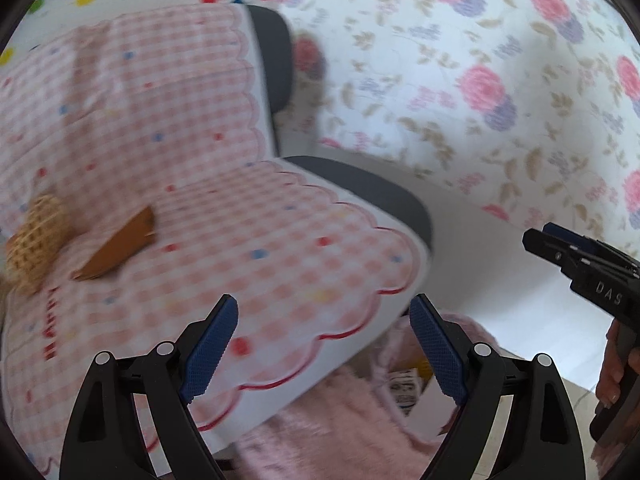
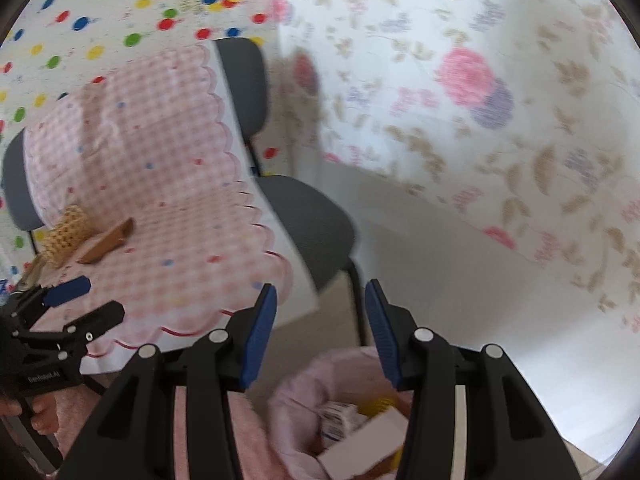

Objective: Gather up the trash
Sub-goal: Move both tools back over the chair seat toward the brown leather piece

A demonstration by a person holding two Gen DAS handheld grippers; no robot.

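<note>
Left claw (image 1: 324, 328) spread wide and empty over the chair (image 2: 312, 224), right claw (image 2: 320, 316) released above the pink bag (image 2: 296, 408) below the chair, holding a white box (image 2: 368, 440), brown wrapper (image 1: 120, 246) and waffle-patterned piece (image 1: 36, 236) on the chair's checked cover (image 1: 280, 248).

before me a grey chair (image 2: 308, 224) stands draped in a pink checked cloth (image 1: 224, 208) with a scalloped red edge. behind it hangs a white dotted sheet (image 2: 100, 24); to its right a floral sheet (image 1: 460, 80) falls over a white surface (image 1: 500, 256). soft daylight, pale floor (image 2: 304, 332) below.
</note>
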